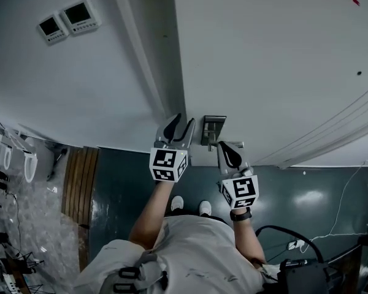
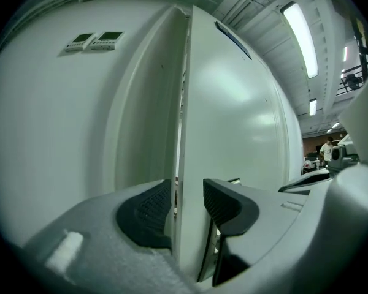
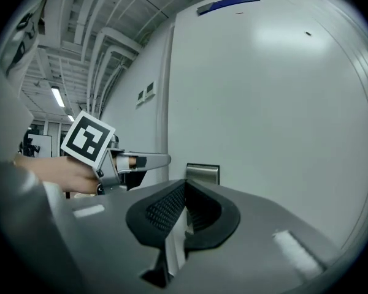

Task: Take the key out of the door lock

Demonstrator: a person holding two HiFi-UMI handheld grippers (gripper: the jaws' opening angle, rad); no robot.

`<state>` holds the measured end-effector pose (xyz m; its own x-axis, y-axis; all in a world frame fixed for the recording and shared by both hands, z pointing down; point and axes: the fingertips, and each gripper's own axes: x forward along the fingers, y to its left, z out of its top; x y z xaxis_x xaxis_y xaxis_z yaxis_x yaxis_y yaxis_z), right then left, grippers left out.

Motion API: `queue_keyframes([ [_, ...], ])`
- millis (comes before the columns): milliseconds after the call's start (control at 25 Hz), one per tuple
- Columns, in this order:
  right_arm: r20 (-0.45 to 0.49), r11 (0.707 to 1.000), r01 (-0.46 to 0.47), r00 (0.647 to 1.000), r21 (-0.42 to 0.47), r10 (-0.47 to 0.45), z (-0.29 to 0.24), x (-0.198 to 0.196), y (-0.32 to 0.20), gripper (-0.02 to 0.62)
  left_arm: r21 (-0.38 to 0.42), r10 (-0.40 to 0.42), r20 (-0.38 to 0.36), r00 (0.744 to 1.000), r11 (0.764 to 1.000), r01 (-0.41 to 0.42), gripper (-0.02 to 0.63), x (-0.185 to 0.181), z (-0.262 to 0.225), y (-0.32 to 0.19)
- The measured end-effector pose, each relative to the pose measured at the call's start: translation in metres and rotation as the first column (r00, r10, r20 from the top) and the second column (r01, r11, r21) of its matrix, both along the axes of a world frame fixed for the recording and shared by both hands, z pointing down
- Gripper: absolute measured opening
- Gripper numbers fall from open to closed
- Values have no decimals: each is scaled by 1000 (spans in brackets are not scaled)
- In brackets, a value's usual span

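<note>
White marker cubes sit on both tools as the person stands facing the door (image 1: pixel 264 60), with forearms raised side by side. The left forearm (image 1: pixel 150 216) is bare. The right wrist wears a dark band (image 1: pixel 239 214). Both tools point at the door's latch edge, close together but not touching.

The door's edge runs alongside the door frame (image 1: pixel 144 60), with the plain wall (image 1: pixel 80 97) to its left. Two small wall panels (image 1: pixel 67 20) sit well away from the hands. To the right, the door face is broad and bare. The dark floor (image 1: pixel 122 182) below also leaves space around the person's shoes (image 1: pixel 178 203).

The left tool (image 1: pixel 181 124) (image 2: pixel 187 201) has its jaws standing wide apart. The door's edge passes between them, and neither pad clearly presses on it. The right tool (image 1: pixel 226 147) (image 3: pixel 184 192) has its jaws closed, with the pads meeting at the tips. It is aimed just below the metal lock plate (image 1: pixel 213 129) (image 3: pixel 202 173), which lies near the door's edge. Nothing can be made out in its grip. The key cannot be picked out in any view, so only the lock plate marks where it would be.
</note>
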<state>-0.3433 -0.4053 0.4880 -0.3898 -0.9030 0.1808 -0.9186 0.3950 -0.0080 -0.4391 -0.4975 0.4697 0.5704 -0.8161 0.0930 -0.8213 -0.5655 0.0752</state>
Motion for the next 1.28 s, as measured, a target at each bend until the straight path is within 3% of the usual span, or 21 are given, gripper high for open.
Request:
queue_keyframes([
  [200,14,997,-38,999,-67,39,27,7,6,-2,15,34,27,999,999,-35,150,-2,1,-9],
  [360,60,990,-65,996,-122,73,47,17,12,-2,19,66,21,998,998,-66,73,2,1,-8],
  [560,160,967,-59,982,-248,101,87,22,18,101,30,61,-4,998,998,-61,51,2,0,-8],
  [680,300,944,-22,946,-329,126,112,21,20,137,32,54,2,999,998,-54,51,2,-1,-9],
  [800,516,923,49,840,-382,169,130,18,16,221,32,44,15,999,998,-45,44,2,1,-8],
  [880,629,913,75,747,-401,215,145,20,10,222,34,38,19,999,999,-39,38,3,3,-9],
  [1080,781,892,123,544,-434,305,179,16,-6,215,34,23,16,1000,999,-24,37,2,6,-8],
  [1200,835,903,144,460,-405,301,179,11,-19,200,33,16,1,1000,999,-16,37,2,1,-6],
  [1280,862,919,154,429,-364,269,172,7,-28,171,33,16,1,1000,999,-16,37,2,-1,-5],
])
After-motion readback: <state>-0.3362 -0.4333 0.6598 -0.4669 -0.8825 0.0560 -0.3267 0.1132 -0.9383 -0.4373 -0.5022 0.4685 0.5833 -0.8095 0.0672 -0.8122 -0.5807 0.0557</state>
